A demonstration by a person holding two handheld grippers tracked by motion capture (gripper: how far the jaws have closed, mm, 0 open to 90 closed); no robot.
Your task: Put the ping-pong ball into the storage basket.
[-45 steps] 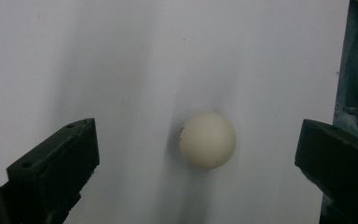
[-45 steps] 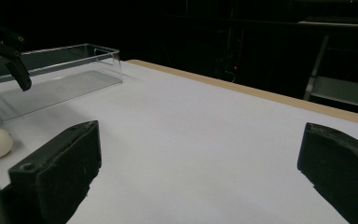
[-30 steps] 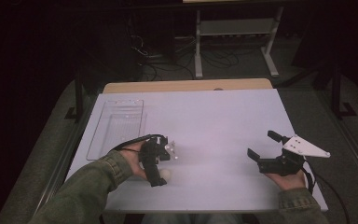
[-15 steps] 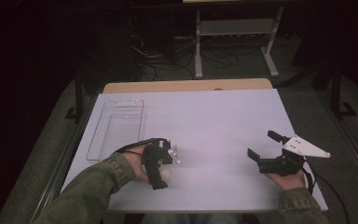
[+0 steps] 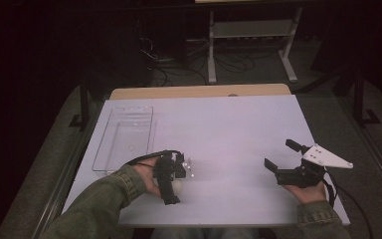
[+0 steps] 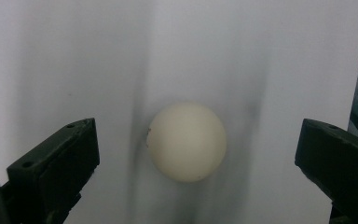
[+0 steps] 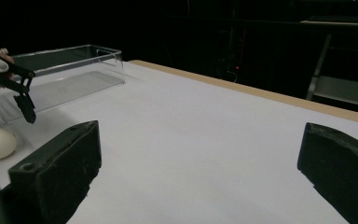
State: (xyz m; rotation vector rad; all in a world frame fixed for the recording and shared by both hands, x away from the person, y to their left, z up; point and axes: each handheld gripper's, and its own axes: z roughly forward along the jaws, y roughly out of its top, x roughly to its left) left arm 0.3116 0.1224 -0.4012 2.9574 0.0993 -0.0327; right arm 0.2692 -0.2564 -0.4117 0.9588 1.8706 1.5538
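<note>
Ball (image 6: 187, 141) sat on the white table (image 5: 229, 129) at about 7 o'clock in the high view, right under the left tongs (image 6: 198, 154), which were spread wide with the ball centred between the jaws and touching neither. I'd say drop straight down and squeeze gently at the middle so it doesn't squirt out. Right tongs (image 5: 281, 154) were wide too, empty, over at 4 o'clock. Clear tray (image 5: 124, 137) waited just past the ball, at 10 o'clock.

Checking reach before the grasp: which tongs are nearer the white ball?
Left. The left tongs hang open right over the ball; the right tongs sit far across the table.
</note>
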